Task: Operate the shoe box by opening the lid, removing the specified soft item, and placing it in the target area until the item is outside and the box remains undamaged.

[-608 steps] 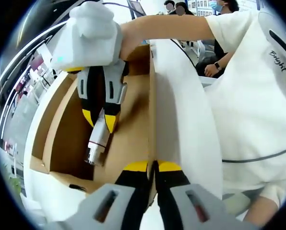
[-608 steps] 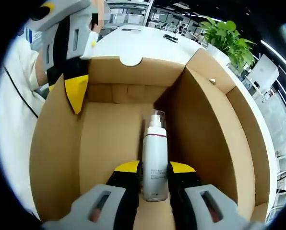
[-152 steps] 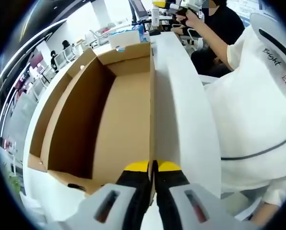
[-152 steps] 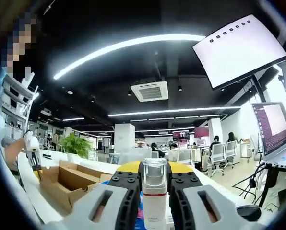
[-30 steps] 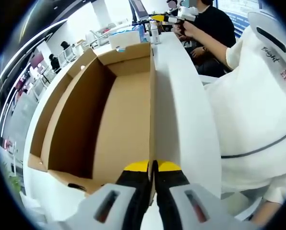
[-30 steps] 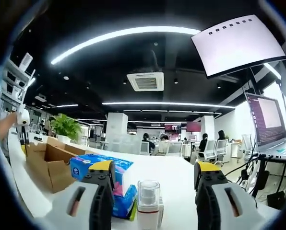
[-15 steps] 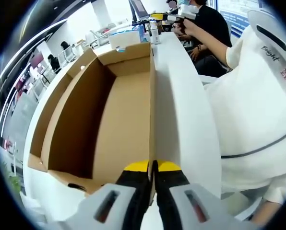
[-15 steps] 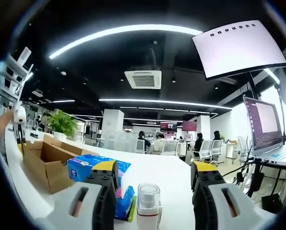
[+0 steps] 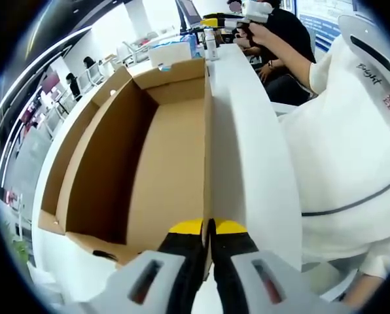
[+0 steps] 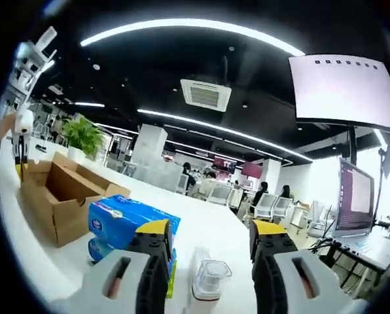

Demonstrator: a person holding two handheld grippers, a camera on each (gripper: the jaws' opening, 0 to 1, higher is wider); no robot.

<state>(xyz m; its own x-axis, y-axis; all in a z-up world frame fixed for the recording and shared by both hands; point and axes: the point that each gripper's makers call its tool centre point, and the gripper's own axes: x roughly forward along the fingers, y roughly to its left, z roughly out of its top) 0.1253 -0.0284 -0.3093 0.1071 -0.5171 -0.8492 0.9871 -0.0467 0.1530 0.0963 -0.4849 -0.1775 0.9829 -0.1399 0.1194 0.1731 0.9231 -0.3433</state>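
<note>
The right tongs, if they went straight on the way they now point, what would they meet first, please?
Probably the bottle, standing between the open right tongs just ahead. Beyond it the white table looks free, though depth is unclear.

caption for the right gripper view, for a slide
Open right gripper above the released bottle, beside blue packs; box behind.

Cardboard box [image 9: 162, 150]: brown, open at top, interior bare, walls upright with no visible creasing or tearing; it sits on the white tabletop [image 9: 247, 131]. One long wall is pinched between closed jaws of the left hand-held gripper [image 9: 208, 230].

Bottle [image 10: 210, 280]: white body, clear cap, upright on the tabletop, outside the box and well apart from it, just beside a blue tissue pack [image 10: 126, 222].
</note>
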